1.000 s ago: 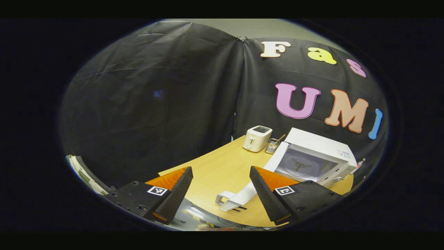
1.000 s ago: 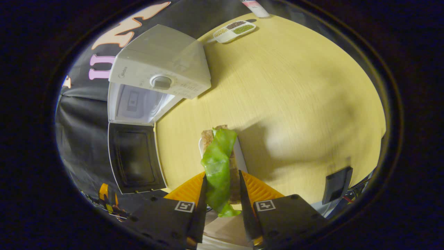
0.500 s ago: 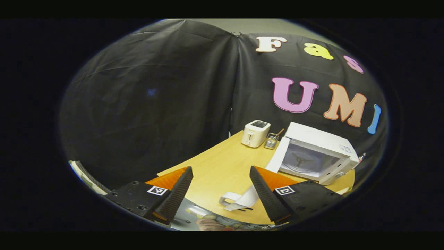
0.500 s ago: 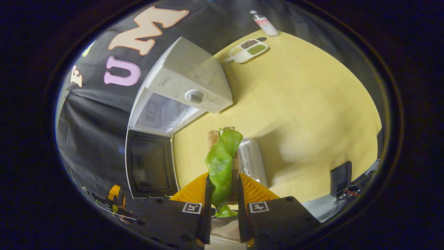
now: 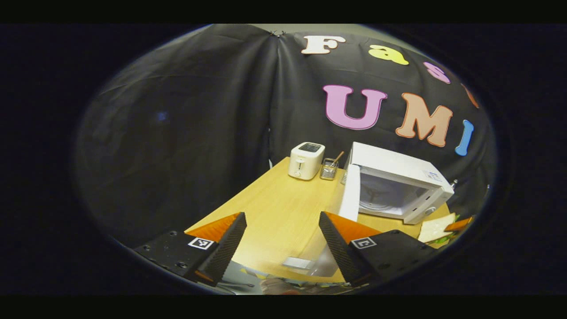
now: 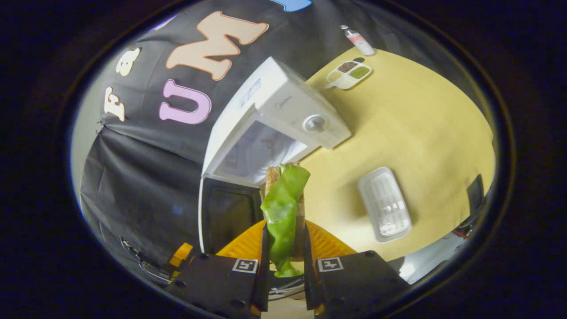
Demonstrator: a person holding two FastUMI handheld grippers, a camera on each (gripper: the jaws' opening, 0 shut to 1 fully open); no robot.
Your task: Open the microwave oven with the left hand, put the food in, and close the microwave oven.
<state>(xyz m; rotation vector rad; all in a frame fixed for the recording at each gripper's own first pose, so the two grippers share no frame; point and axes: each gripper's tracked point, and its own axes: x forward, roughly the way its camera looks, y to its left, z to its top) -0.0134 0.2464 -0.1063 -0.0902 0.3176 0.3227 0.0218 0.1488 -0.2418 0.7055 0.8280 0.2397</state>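
The white microwave stands on the wooden table with its door swung wide open and its cavity showing. My right gripper is shut on the food, a sandwich with a green lettuce leaf, held above the table just in front of the cavity. In the left gripper view, my left gripper is open and holds nothing, back from the table's near edge. From there the microwave is to the right, its door edge-on, and the food shows at the far right.
A white tray lies on the table right of the food. A divided dish of grains and a bottle stand at the far corner. A toaster and a utensil holder stand left of the microwave.
My right gripper has lifted the food off the white tray and carried it toward the open microwave. My left gripper has drawn back, staying open.
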